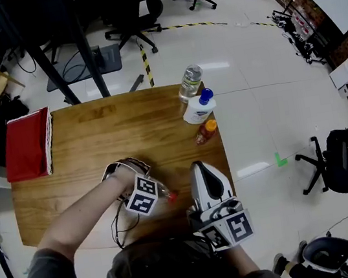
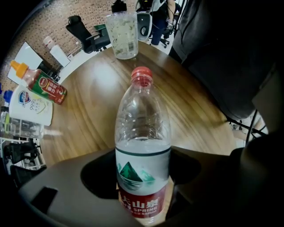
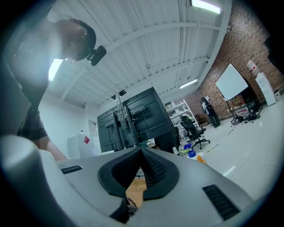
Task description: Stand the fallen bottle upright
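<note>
A clear water bottle (image 2: 143,146) with a red cap and a red-and-white label lies on its side on the wooden table (image 1: 96,141). My left gripper (image 2: 142,150) points straight down over it, and its jaws close against the label on both sides. In the head view only the bottle's neck and cap (image 1: 169,196) stick out to the right of the left gripper (image 1: 145,195). My right gripper (image 1: 197,166) hovers level by the table's front edge, right of the cap, shut with nothing in it; its jaws (image 3: 141,153) meet at the tips.
At the table's far right corner stand a clear bottle (image 1: 190,81), a white bottle with a blue cap (image 1: 200,106) and a small orange-capped bottle (image 1: 206,131). A red cloth (image 1: 27,145) lies at the left end. Office chairs and a stand surround the table.
</note>
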The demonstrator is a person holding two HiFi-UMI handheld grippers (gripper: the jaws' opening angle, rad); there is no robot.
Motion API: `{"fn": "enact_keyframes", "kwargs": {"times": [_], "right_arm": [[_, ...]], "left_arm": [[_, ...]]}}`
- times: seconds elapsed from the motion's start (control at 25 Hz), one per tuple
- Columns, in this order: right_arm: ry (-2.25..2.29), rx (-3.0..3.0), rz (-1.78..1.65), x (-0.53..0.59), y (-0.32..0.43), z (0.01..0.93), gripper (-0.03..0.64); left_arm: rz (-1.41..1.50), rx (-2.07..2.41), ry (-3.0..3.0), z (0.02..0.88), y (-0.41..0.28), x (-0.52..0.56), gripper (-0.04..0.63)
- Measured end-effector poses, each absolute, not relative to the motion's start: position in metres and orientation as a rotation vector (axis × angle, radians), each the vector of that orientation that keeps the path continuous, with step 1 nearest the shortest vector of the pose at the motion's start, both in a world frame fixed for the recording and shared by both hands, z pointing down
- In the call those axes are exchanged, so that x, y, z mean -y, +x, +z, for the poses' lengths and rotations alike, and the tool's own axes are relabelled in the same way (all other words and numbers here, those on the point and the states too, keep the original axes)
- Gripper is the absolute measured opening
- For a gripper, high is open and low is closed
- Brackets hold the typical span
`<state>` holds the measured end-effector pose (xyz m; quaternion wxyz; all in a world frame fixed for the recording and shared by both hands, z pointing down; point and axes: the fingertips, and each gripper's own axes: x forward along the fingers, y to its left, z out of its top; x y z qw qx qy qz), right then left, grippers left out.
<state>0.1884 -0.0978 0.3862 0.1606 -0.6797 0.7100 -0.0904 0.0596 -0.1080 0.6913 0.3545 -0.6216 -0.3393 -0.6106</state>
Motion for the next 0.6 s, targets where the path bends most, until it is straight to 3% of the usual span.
{"fn": "enact_keyframes", "kwargs": {"times": [0.6], "right_arm": [[-1.924, -2.066, -0.244, 0.093, 0.176, 0.378, 0.005]], "left_arm": [[-1.503, 0.697, -2.037, 0.65, 0.066, 0.108, 0.341]]}}
